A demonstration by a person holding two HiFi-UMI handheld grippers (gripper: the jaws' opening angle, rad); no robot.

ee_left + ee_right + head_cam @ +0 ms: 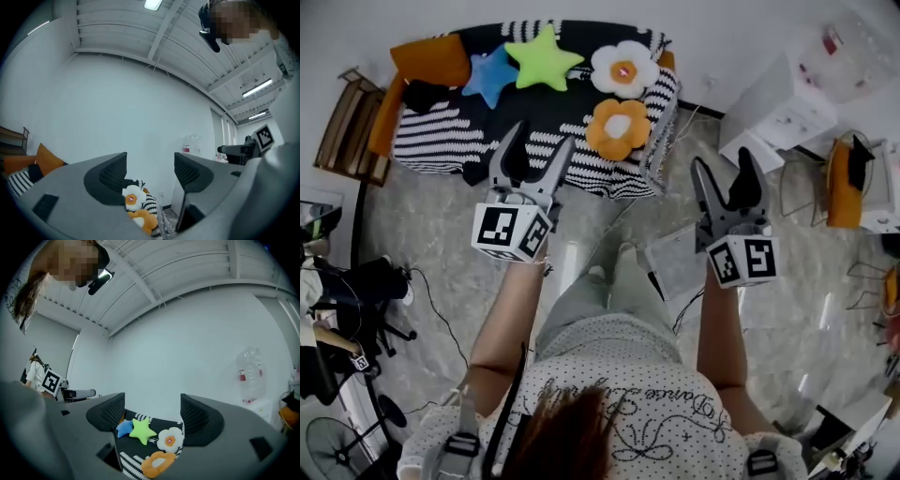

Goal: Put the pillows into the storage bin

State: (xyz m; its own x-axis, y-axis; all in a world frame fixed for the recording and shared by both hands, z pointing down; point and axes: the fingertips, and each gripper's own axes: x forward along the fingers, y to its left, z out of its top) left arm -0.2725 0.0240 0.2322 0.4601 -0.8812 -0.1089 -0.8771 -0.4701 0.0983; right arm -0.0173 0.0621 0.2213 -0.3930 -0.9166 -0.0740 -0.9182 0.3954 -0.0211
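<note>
Several pillows lie on a black-and-white striped sofa (441,136): a green star (542,58), a blue star (490,75), a white flower (623,67) and an orange flower (619,128). An orange cushion (431,58) sits at the sofa's left end. My left gripper (542,141) is held up in front of the sofa, open and empty. My right gripper (724,164) is open and empty over the floor to the sofa's right. A pale box-like bin (675,262) stands on the floor between the person's legs and the right gripper. The right gripper view frames the green star (141,430) and white flower (169,438) between open jaws.
A wooden rack (352,127) stands left of the sofa. White cabinets (778,112) and a wire chair with orange fabric (844,183) are at the right. A fan (337,445), dark gear and cables crowd the lower left. The floor is grey marble.
</note>
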